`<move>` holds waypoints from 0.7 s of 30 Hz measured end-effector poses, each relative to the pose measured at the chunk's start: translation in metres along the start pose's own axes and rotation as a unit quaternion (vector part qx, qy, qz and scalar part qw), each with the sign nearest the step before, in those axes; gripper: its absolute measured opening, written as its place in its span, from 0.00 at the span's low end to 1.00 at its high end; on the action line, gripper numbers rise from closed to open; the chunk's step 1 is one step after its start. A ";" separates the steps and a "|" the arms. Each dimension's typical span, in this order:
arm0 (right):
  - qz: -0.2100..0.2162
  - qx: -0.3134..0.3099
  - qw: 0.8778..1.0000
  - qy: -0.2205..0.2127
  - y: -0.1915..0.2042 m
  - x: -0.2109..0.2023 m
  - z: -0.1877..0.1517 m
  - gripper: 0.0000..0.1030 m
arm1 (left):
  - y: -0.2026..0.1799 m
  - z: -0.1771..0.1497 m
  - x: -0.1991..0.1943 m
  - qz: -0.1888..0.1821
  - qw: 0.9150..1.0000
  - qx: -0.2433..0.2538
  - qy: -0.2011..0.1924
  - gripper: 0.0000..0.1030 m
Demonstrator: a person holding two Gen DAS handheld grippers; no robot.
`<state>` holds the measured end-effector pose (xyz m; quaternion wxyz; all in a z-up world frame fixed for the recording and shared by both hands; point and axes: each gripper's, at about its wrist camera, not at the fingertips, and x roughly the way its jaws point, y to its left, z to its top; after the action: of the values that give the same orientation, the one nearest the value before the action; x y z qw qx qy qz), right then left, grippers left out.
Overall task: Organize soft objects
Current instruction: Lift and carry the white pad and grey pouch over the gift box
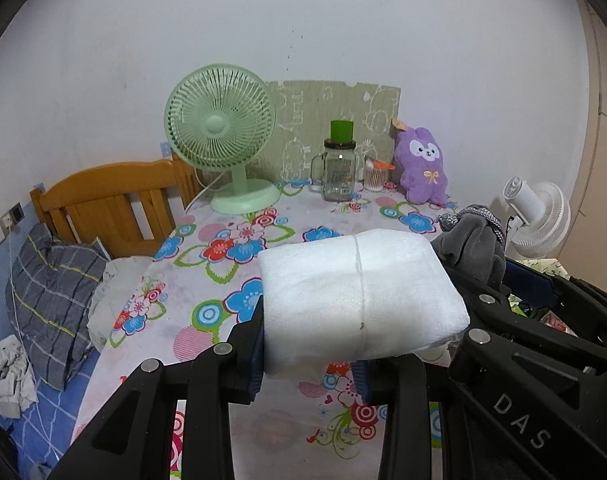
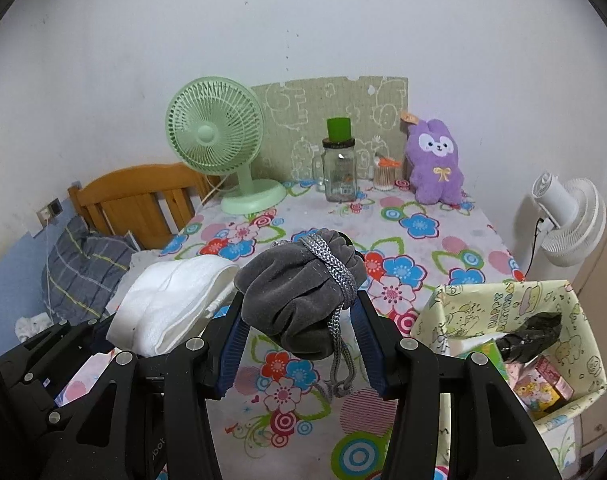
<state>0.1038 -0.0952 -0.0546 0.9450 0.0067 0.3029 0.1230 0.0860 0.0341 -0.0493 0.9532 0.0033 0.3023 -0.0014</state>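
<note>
My left gripper (image 1: 309,344) is shut on a folded white towel (image 1: 355,292) tied with thread, held above the flowered table (image 1: 231,240). The towel also shows in the right wrist view (image 2: 171,304), to the left. My right gripper (image 2: 299,312) is shut on a grey velvet pouch (image 2: 299,292) bound with a silver cord, held above the table; it also shows in the left wrist view (image 1: 471,244), right of the towel. A purple plush bunny (image 2: 435,164) sits at the table's back right, against the wall.
At the back stand a green fan (image 2: 219,148), a glass jar with green lid (image 2: 339,168) and a cotton-swab cup (image 2: 385,176). A yellow patterned box (image 2: 511,344) with small items is at right. A white fan (image 2: 571,224) stands beyond. A bed with a pillow (image 1: 51,300) is at left.
</note>
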 end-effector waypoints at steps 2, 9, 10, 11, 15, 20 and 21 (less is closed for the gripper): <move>-0.002 -0.002 1.000 -0.003 -0.001 -0.006 0.001 0.52 | -0.003 0.001 -0.005 -0.001 1.000 0.002 -0.004 0.34; -0.010 -0.003 1.000 -0.015 -0.011 -0.025 0.003 0.52 | -0.015 0.002 -0.017 -0.010 1.000 0.003 -0.012 0.34; -0.011 -0.004 1.000 -0.016 -0.013 -0.027 0.003 0.52 | -0.017 0.002 -0.019 -0.012 1.000 0.003 -0.013 0.34; -0.012 -0.004 1.000 -0.017 -0.014 -0.029 0.003 0.52 | -0.019 0.002 -0.020 -0.015 1.000 0.002 -0.013 0.35; -0.018 -0.004 1.000 -0.021 -0.022 -0.038 0.001 0.52 | -0.028 0.002 -0.023 -0.022 1.000 0.002 -0.013 0.35; -0.025 -0.002 0.999 -0.027 -0.034 -0.048 -0.001 0.52 | -0.042 0.004 -0.026 -0.030 0.999 0.008 -0.018 0.35; -0.027 0.000 0.999 -0.029 -0.037 -0.050 0.000 0.52 | -0.045 0.004 -0.027 -0.031 0.999 0.009 -0.018 0.35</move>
<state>0.0727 -0.1433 -0.0297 0.9563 0.0017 0.2758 0.0970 0.0661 -0.0107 -0.0307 0.9579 0.0026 0.2849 -0.0339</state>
